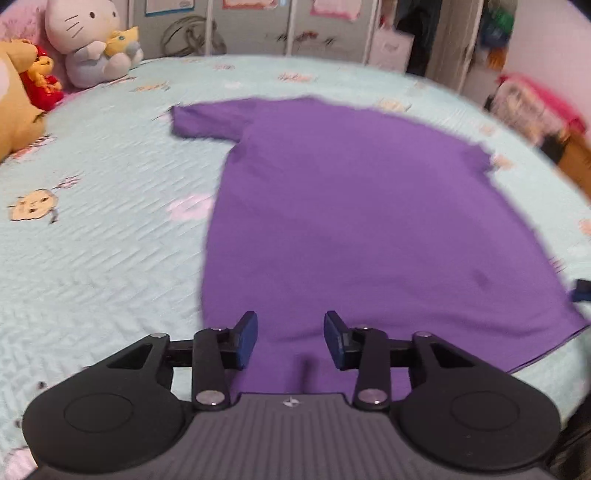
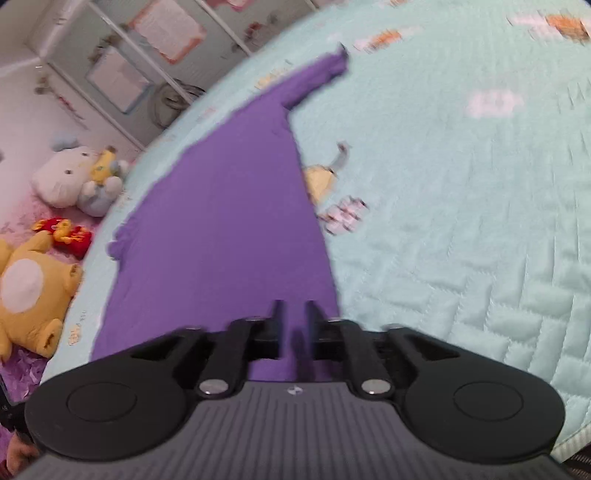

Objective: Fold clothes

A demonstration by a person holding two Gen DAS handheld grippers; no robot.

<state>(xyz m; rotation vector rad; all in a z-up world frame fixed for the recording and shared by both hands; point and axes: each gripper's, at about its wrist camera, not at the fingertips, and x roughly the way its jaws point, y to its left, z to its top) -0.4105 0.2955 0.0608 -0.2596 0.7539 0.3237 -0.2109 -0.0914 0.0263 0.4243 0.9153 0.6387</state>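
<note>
In the left wrist view the jaws of the left gripper (image 1: 290, 339) stand apart, and only flat purple cloth shows in the gap between them; nothing is clamped. In the right wrist view the jaws of the right gripper (image 2: 294, 328) stand much closer, with a narrow gap, and I cannot tell if they pinch the cloth under them.

The purple T-shirt (image 1: 354, 221) lies spread flat on the bed. In the left wrist view it fills the centre and right of the frame, with one short sleeve reaching to the upper left and its hem running along the lower right. The left side edge of the shirt is just beside the left jaw.

Around the shirt the pale green quilted bedspread (image 1: 92, 240) is free on the left in that view, and wide on the right in the right wrist view.

In the upper left corner sit a white cat plush (image 1: 88, 40) and a yellow bear plush (image 2: 26, 291). Behind the bed stand grey closet doors (image 1: 258, 29).
</note>
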